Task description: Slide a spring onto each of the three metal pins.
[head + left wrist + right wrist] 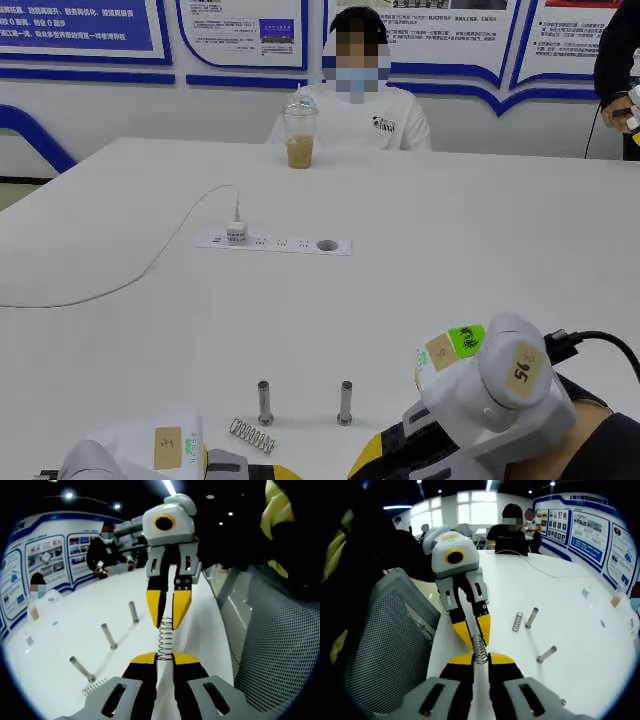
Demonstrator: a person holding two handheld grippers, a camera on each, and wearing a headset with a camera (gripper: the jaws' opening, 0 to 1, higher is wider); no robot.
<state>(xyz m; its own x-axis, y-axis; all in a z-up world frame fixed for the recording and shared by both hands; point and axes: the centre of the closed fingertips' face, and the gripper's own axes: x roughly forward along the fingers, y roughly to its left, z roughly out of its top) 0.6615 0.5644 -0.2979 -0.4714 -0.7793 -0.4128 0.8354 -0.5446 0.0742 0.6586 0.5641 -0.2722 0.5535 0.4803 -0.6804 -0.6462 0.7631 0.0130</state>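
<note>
A small coil spring (164, 637) is stretched between both grippers, end to end. My left gripper (159, 658) is shut on its near end, and the right gripper (168, 616) pinches the far end from above. In the right gripper view the same spring (479, 649) sits at my right gripper (480, 659), with the left gripper (474, 631) opposite. Three bare metal pins (109, 636) stand upright in a row on the white table (450, 280). Two pins (264, 402) stand near the table's front edge in the head view. A loose spring (251, 435) lies beside them.
A power strip (272, 242) with a white plug and cable lies mid-table. A plastic cup (299, 138) of brown drink stands at the far side, in front of a seated person. A grey mesh chair (385, 630) is close to the table's near edge.
</note>
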